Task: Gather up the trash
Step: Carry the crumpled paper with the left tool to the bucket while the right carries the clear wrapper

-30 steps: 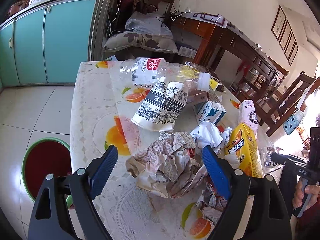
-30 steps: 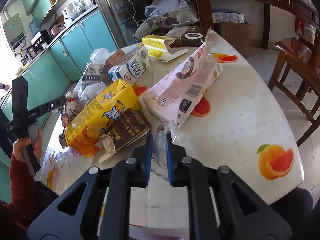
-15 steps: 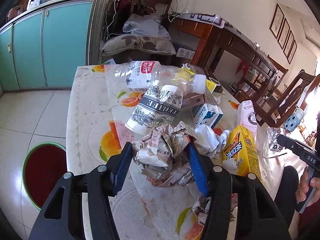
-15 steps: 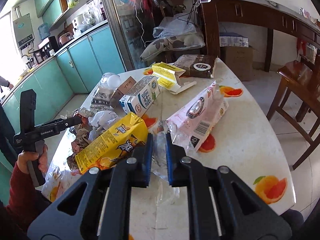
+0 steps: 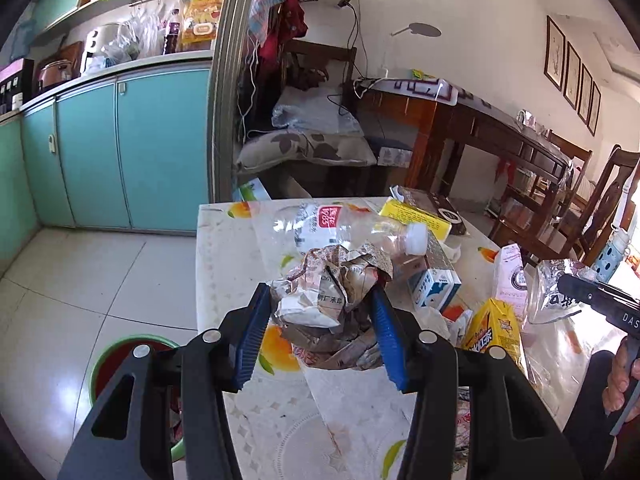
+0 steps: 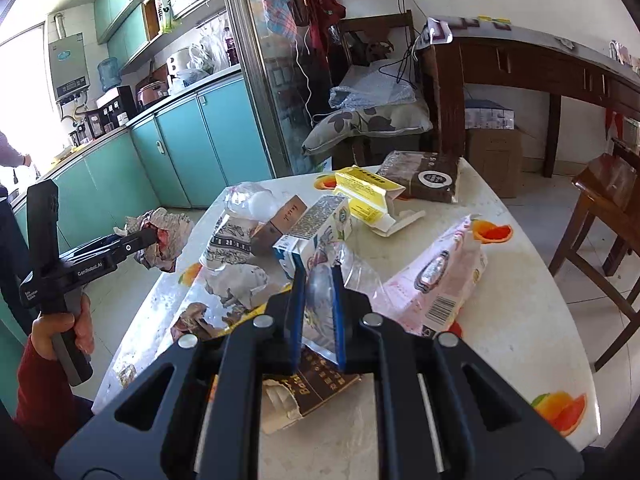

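both grippers loaded above the cluttered tabletop

the left gripper (image 5: 320, 332) has just been closing its blue fingers (image 5: 253, 336) on a crumpled wad of printed paper (image 5: 328, 292), and the pads now press it from both sides. in the right wrist view that wad (image 6: 160, 240) hangs clear of the tabletop (image 6: 500, 320), out past its left edge, with the person's left hand (image 6: 60, 332) on the handle below.

the right gripper (image 6: 318, 312) has its fingers nearly together, pinching a clear crinkled plastic wrapper (image 6: 320, 300); the wrapper sticks up and spreads out beyond the pads, above the tabletop.

taking the blue-and-white milk carton (image 6: 316, 232) as our landmark: a pink pouch (image 6: 436, 280) lies to its right, a yellow opened box (image 6: 364, 196) sits just behind it, and a dark brown packet (image 6: 424, 176) lies beyond that near the far edge. a clear plastic bottle (image 5: 360, 228) with a white cap lies left of the carton and behind the held wad. a yellow drink carton (image 5: 492, 332) stands nearer than the milk carton. on the floor left of the tabletop sits a green-rimmed bin (image 5: 120, 360).
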Action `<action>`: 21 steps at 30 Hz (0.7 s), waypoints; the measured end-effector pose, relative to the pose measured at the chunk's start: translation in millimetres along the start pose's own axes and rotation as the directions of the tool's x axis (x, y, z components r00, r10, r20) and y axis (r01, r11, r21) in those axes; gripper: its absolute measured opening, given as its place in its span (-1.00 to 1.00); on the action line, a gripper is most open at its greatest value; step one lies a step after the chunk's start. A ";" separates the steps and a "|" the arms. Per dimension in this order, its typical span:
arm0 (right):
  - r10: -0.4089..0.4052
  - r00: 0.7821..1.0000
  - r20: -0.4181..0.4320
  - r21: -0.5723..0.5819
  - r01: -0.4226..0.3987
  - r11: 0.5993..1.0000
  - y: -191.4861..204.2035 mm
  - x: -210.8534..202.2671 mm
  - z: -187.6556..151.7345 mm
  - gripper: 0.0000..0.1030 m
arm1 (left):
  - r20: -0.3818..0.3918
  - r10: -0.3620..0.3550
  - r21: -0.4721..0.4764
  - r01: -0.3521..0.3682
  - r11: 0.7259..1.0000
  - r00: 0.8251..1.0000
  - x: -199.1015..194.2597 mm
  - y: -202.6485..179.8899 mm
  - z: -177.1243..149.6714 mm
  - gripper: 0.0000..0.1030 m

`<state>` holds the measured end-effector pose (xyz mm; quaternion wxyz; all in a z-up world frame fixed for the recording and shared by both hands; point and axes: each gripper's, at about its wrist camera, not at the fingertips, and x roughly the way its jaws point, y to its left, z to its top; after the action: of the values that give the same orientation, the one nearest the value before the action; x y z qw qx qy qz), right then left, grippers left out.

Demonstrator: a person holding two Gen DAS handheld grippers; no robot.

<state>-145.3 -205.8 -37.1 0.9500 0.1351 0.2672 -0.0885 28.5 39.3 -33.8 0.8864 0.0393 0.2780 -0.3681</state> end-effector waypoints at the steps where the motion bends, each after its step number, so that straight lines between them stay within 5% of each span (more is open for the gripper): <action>1: 0.009 1.000 0.001 -0.004 -0.009 1.000 3.4 2.3 1.7 -0.75 | 0.008 0.013 -0.002 -0.013 1.000 1.000 -2.4 2.3 2.0 -0.07; 13: 0.184 0.983 0.025 -0.130 -0.179 0.975 91.1 46.8 50.1 -0.75 | 0.069 0.124 -0.089 -0.117 0.989 0.990 -21.2 44.3 16.4 -0.07; 21: 0.221 0.975 -0.030 -0.220 -0.223 0.950 145.8 76.9 58.9 -0.75 | 0.058 0.164 -0.151 -0.154 0.977 0.985 -26.9 72.0 12.8 -0.06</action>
<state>-17.0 -92.9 0.8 0.9623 0.0577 0.2610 0.0495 67.6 105.1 -18.7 0.9227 -0.0166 0.2687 -0.2760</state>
